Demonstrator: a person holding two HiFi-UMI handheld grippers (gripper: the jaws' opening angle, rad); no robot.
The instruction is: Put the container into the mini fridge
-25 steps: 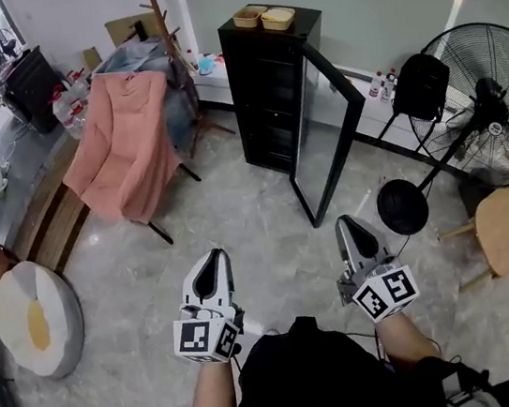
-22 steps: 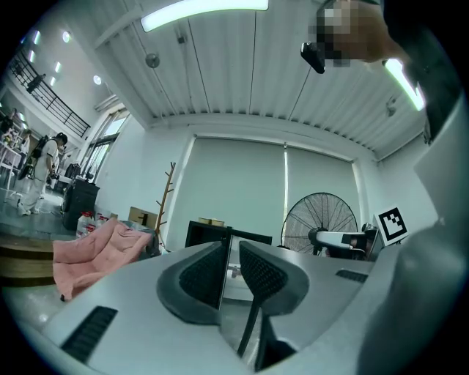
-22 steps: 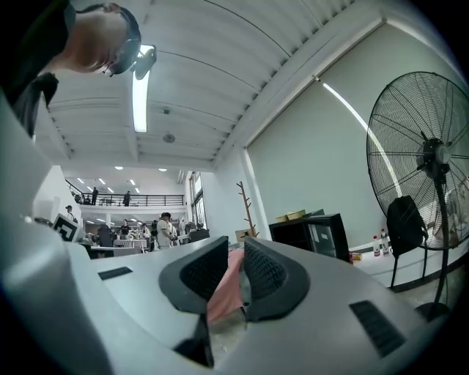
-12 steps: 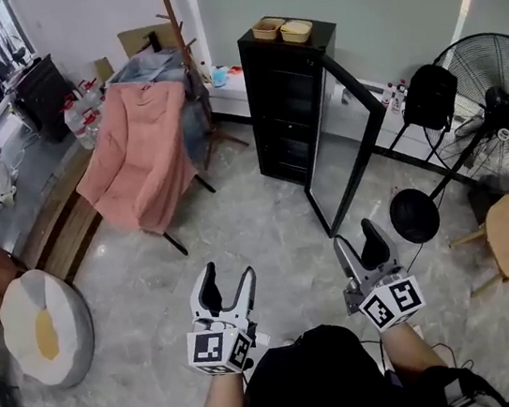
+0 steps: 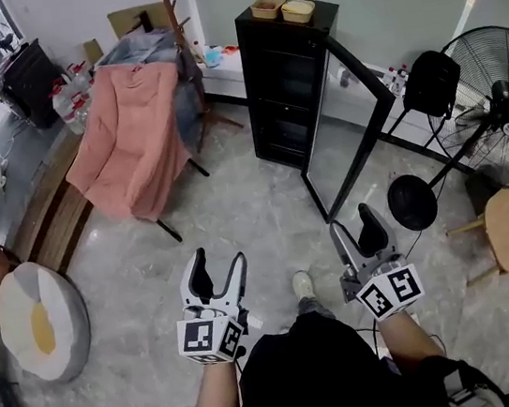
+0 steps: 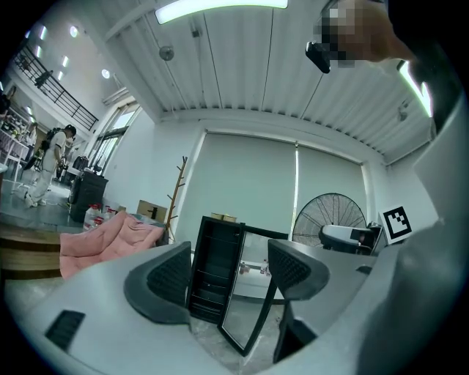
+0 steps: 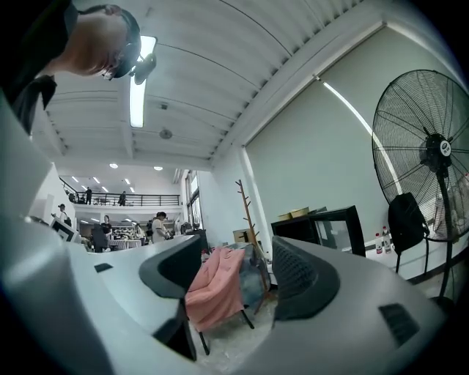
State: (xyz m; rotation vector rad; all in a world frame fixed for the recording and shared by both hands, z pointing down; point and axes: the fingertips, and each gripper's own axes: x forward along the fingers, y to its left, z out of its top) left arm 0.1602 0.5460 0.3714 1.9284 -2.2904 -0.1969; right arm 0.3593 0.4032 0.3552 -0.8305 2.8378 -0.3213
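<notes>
My left tongs point(image 5: 218, 268) and right tongs point(image 5: 355, 227) have just been opening and gape wide with nothing between them, held level and aimed ahead, I judge, ready for a pick-up. The containers point(image 5: 269, 6) sit side by side on top of the fridge point(image 5: 277, 90), well apart from me across the floor. Its door point(image 5: 343, 128) hangs open, so the shelves can be loaded.
</notes>
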